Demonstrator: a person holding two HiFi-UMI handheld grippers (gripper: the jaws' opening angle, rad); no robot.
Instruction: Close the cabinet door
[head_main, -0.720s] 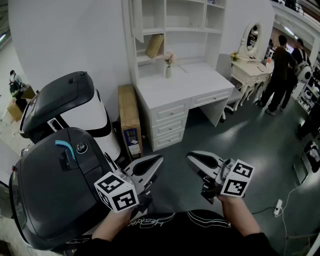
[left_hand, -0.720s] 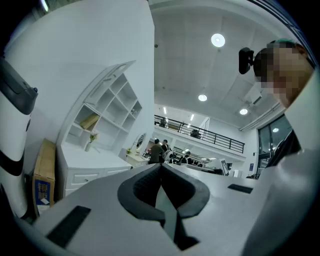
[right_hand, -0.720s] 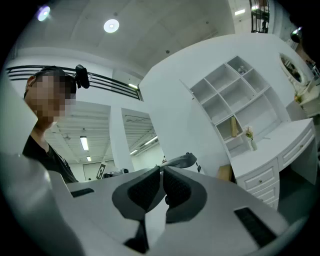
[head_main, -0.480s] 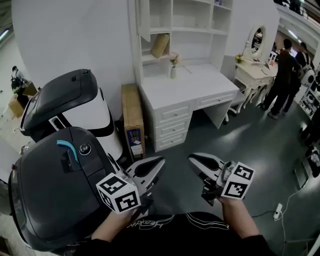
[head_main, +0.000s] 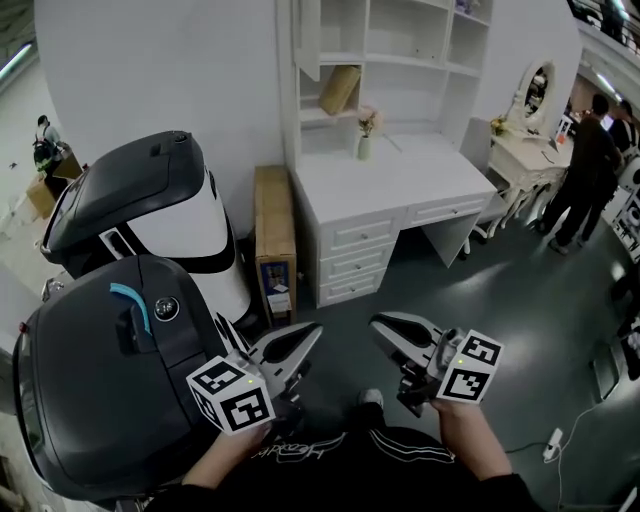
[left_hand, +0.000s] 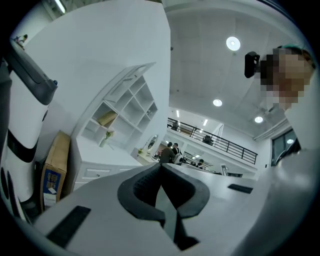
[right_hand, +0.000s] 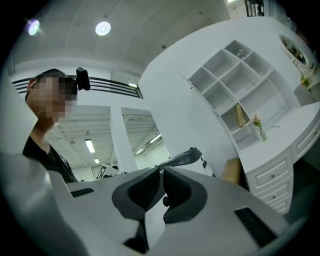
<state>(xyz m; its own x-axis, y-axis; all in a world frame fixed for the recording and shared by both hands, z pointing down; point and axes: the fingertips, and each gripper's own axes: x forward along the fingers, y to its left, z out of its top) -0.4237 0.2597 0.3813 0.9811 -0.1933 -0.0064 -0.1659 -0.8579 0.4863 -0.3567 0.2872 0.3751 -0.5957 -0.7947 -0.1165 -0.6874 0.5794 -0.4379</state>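
Near left: large dark-lidded machine (head_main: 110, 380) | Against the far wall: white desk with shelf unit (head_main: 400, 185) | Between machine and desk: tall cardboard box (head_main: 273, 235) | Upper left of shelf unit: cabinet door (head_main: 307, 35), standing ajar | left gripper (head_main: 312, 332): jaws pressed together, empty | right gripper (head_main: 380, 322): jaws pressed together, empty | Both grippers: well apart from the door

I hold my left gripper (head_main: 312, 333) and right gripper (head_main: 380, 323) side by side, roughly level, jaws pressed together and empty.
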